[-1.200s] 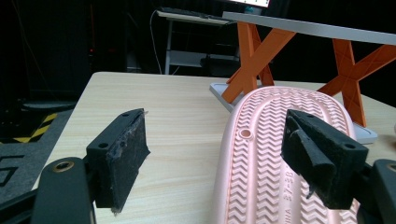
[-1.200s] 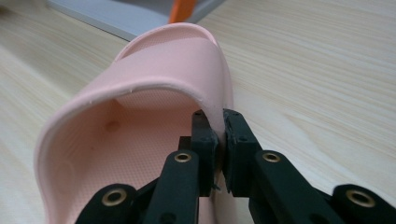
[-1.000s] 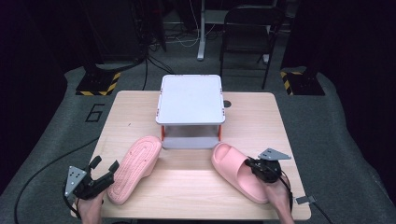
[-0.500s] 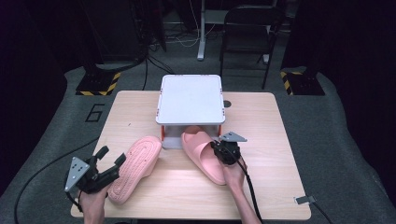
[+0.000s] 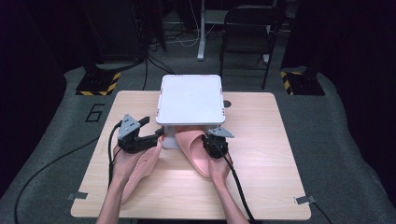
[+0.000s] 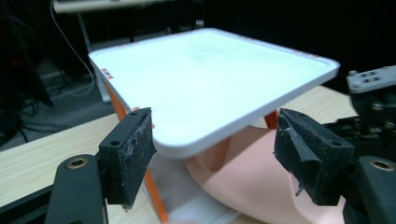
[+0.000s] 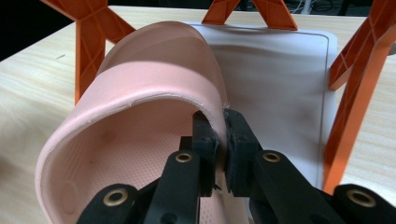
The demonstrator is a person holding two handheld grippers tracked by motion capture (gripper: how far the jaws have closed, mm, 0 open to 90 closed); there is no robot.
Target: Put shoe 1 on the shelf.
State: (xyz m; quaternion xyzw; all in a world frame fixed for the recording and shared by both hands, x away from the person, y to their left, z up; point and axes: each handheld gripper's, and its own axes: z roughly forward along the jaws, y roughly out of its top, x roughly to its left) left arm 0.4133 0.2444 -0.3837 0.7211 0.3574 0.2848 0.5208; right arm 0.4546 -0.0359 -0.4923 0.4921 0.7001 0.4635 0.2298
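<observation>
The wooden table [image 5: 261,177] in front of me has a light wood-grain top. A small white rack [image 5: 190,99] on orange legs [image 7: 348,107] stands on it toward the far middle, its pale lower shelf [image 7: 280,79] close to the tabletop. One pink slipper [image 5: 194,149] rests with its toe pushed under the rack, heel out on the table. A second pink slipper [image 5: 140,170] lies on the table to the left of it.

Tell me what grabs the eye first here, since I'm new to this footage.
The white two-tier rack at the wooden table's middle stands out first, on orange legs. The right gripper is clamped on the strap of a pink slipper, toe under the rack. The left gripper hangs open beside the rack above the second slipper.
</observation>
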